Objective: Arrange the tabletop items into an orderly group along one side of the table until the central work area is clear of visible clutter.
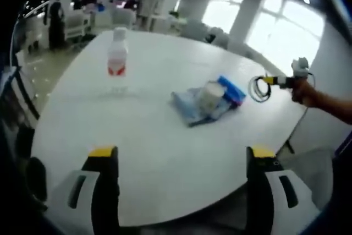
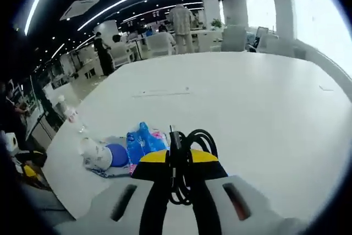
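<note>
White table (image 1: 165,152): one bottle (image 1: 117,59), one cable coil (image 2: 187,158), one blue pouch (image 1: 231,91).

Blurred blue packets (image 1: 212,103) beside cup

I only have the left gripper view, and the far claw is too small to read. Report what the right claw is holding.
Observer: The right claw is shut on a looped black cable, pinched between its yellow tips.
Operator: Describe the pile from that side.
Observer: The white cup lies on its side, with a round blue part facing the blue packets.
Operator: Give me the bottle.
Observer: The bottle stands close to the table edge, apart from the pile.
</note>
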Available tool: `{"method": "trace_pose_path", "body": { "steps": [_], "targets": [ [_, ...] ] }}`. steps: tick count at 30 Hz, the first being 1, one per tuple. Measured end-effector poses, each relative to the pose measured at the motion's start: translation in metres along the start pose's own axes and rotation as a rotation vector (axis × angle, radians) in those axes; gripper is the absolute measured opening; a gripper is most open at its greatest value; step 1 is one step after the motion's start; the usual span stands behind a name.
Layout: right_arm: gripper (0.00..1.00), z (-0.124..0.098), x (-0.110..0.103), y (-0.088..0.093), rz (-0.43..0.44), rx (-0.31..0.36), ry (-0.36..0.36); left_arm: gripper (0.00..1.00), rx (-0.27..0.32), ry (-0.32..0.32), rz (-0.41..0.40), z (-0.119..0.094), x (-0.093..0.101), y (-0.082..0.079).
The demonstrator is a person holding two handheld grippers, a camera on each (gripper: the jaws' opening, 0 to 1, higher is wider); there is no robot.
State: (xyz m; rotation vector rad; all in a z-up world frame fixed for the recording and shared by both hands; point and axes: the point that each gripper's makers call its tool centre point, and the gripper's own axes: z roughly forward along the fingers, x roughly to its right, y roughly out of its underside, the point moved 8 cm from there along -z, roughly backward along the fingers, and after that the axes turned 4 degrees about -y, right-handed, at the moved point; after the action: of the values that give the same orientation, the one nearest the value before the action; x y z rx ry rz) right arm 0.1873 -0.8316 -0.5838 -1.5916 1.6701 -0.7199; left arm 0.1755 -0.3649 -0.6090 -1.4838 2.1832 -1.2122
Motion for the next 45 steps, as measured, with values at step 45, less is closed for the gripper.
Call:
{"method": "trace_pose_path", "body": {
  "steps": [45],
  "targets": [
    [0.11, 0.049, -0.035, 0.09, -0.085, -0.227, -0.088, 0.92, -0.021, -0.007, 0.009, 0.001, 0.0, 0.002]
  ]
}}
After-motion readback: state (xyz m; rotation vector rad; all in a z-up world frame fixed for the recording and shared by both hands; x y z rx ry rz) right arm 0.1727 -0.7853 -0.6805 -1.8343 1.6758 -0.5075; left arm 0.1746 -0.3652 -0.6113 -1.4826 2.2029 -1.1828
